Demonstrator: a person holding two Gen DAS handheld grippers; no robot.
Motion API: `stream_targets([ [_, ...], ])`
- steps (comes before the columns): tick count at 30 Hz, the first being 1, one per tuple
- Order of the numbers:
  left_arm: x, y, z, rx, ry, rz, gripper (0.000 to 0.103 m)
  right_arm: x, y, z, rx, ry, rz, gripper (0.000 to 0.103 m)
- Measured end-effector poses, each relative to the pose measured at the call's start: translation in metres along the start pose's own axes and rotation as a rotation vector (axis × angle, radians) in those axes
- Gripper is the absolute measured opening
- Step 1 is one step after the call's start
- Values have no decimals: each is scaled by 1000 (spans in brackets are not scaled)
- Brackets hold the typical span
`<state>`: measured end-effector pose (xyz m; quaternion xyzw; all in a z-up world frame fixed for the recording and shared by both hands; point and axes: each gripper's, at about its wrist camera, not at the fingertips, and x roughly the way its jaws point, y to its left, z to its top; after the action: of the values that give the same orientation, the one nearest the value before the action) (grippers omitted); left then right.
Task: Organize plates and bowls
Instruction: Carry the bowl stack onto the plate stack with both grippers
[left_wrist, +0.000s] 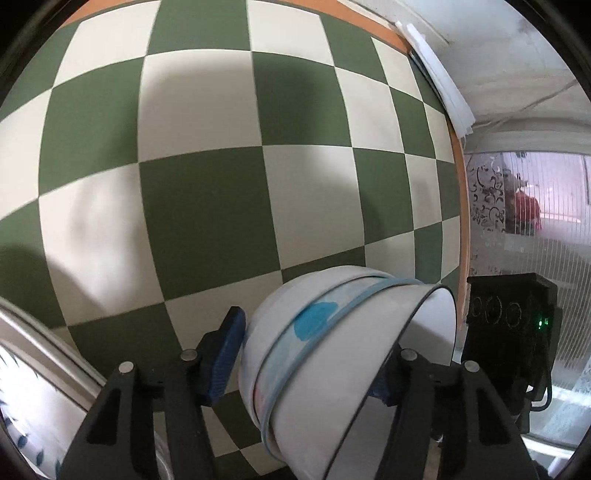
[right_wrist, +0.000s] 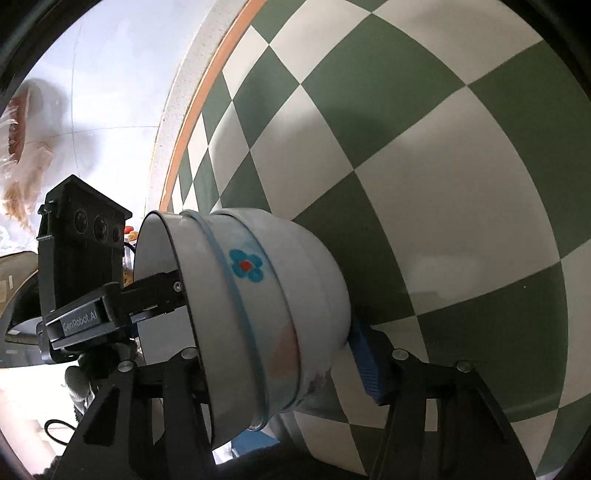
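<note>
A nested stack of white bowls (left_wrist: 332, 354) lies on its side, mouth to the right in the left wrist view. The middle bowl has a light blue rim and a blue flower; the inner one has a thin dark rim. My left gripper (left_wrist: 306, 369) is shut across the stack, its left blue pad (left_wrist: 225, 354) against the outer bowl's base and the other finger at the mouth. In the right wrist view the same bowl stack (right_wrist: 266, 295) sits in my right gripper (right_wrist: 284, 365), blue pad (right_wrist: 365, 362) on the base. The left gripper (right_wrist: 85, 273) reaches into the mouth there.
A green and white checkered cloth (left_wrist: 207, 206) with an orange edge covers the table under the bowls. A white plate with blue marks (left_wrist: 22, 413) lies at the lower left. White sheets (left_wrist: 443, 85) lean at the table's far right edge. The right gripper's black body (left_wrist: 509, 332) sits beside the stack.
</note>
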<state>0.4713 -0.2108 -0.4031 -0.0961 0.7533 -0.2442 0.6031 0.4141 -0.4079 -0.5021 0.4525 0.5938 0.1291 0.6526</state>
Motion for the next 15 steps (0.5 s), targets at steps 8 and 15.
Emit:
stream_targets([
  [8,-17,-1,-7,-27,-34,23,57,1,19,21,-26,42,3,58],
  [15,-56,5,-22,-28,-98,41,57,9,56,22,-70,65,6,58],
])
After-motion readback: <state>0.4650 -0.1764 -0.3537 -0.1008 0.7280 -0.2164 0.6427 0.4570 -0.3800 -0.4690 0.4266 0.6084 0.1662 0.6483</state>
